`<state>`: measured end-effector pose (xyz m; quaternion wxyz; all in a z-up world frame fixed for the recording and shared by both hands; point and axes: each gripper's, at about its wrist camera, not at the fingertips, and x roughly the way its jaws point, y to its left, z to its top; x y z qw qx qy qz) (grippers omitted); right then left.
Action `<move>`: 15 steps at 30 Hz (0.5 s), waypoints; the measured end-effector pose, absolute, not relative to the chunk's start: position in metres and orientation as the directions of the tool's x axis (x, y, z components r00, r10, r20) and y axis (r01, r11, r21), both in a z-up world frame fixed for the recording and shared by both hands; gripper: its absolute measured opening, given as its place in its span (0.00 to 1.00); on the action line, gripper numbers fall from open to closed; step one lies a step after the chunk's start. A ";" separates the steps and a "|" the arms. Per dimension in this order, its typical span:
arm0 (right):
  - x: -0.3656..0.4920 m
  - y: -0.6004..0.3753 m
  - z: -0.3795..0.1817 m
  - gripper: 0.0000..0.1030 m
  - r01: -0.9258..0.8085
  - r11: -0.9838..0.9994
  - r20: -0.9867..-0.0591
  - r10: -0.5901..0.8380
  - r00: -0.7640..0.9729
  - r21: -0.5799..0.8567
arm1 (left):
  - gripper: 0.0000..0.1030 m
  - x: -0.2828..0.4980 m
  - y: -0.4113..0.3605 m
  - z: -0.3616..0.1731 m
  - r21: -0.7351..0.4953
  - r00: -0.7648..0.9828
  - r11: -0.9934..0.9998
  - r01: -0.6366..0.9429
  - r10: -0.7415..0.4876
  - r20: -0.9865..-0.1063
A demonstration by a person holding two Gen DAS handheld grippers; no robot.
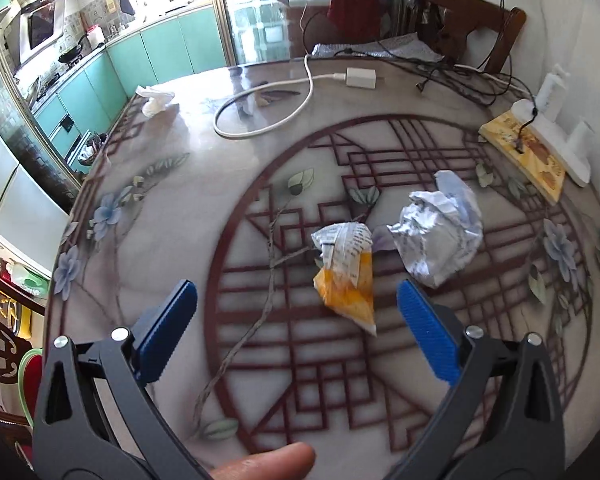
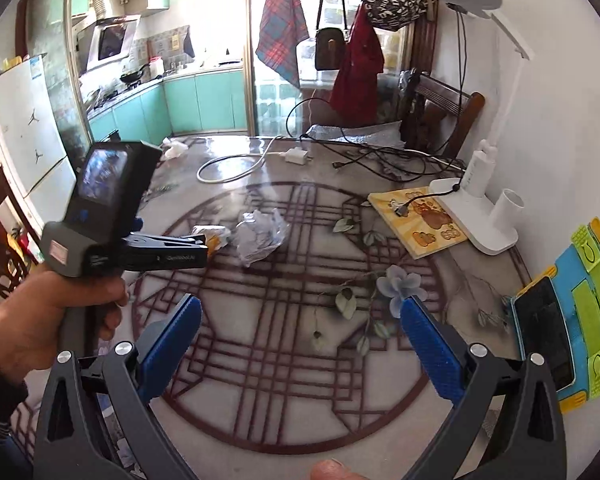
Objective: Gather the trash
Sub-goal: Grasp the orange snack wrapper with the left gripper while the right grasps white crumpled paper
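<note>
Left hand-held gripper (image 1: 296, 312) wide open, empty, orange wrapper (image 1: 346, 280) centre frame between fingers. Risk: flat wrapper slips on glossy worktop (image 1: 172, 208), or jaws snag crumpled paper (image 1: 440, 228) beside it. Right hand-held gripper (image 2: 300, 336) also wide open, empty.

My left gripper (image 1: 296, 304) sits low in frame, jaws spread wide. My right gripper (image 2: 300, 320) is equally agape at bottom centre. My left hand (image 2: 48, 320) grips its handle at lower left.
</note>
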<state>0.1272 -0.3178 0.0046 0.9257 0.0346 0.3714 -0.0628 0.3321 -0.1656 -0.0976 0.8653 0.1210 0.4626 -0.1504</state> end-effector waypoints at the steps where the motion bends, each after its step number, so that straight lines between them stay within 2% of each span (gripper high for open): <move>1: 0.127 -0.321 0.004 0.94 0.147 0.989 -0.693 -0.093 0.715 0.020 | 0.96 0.337 -0.168 -0.101 0.062 0.519 0.926 0.373 -0.153 -0.841; 5: 0.130 -0.328 0.000 0.94 0.162 0.987 -0.700 -0.106 0.707 0.014 | 0.95 0.351 -0.177 -0.118 0.064 0.492 0.931 0.360 -0.131 -0.861; 7: 0.131 -0.330 -0.001 0.94 0.164 0.986 -0.701 -0.104 0.706 0.019 | 0.88 0.355 -0.180 -0.123 0.058 0.483 0.933 0.356 -0.131 -0.866; 10: 0.132 -0.331 -0.001 0.94 0.167 0.986 -0.698 -0.116 0.706 0.005 | 0.72 0.359 -0.185 -0.130 0.083 0.479 0.931 0.354 -0.105 -0.871; 13: 0.135 -0.329 -0.003 0.94 0.167 0.986 -0.696 -0.123 0.708 -0.005 | 0.51 0.363 -0.185 -0.135 0.086 0.468 0.934 0.346 -0.093 -0.879; 15: 0.138 -0.327 -0.004 0.94 0.165 0.986 -0.694 -0.126 0.709 -0.010 | 0.31 0.362 -0.184 -0.135 0.077 0.470 0.932 0.353 -0.105 -0.876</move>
